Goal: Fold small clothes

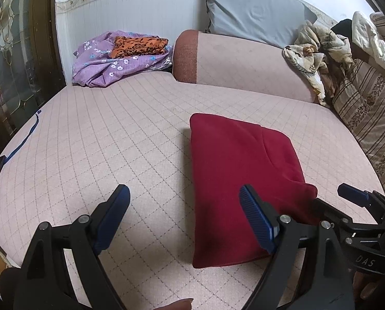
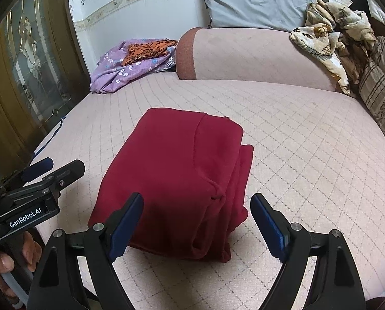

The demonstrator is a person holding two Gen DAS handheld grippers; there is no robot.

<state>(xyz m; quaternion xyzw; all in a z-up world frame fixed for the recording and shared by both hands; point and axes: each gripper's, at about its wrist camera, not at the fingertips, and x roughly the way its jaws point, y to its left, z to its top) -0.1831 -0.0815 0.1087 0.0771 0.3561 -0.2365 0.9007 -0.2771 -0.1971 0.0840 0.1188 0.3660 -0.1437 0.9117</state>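
A dark red garment [image 1: 238, 180] lies folded into a thick rectangle on the pink quilted bed cover [image 1: 102, 142]; it also shows in the right wrist view [image 2: 177, 175]. My left gripper [image 1: 184, 217] is open and empty, just to the left of the garment's near edge, its right finger over the red cloth. My right gripper [image 2: 197, 224] is open and empty, hovering over the garment's near right corner. The right gripper also shows in the left wrist view [image 1: 352, 196], and the left gripper shows in the right wrist view [image 2: 53, 168].
A purple floral cloth [image 1: 109, 64] with a folded orange cloth [image 1: 138, 46] on it lies at the far left. A pink bolster [image 1: 244, 64], a grey pillow [image 1: 251, 10], a crumpled beige blanket [image 1: 316, 49] and a striped cushion [image 1: 368, 118] line the back and right. A glass door [image 2: 24, 72] stands at left.
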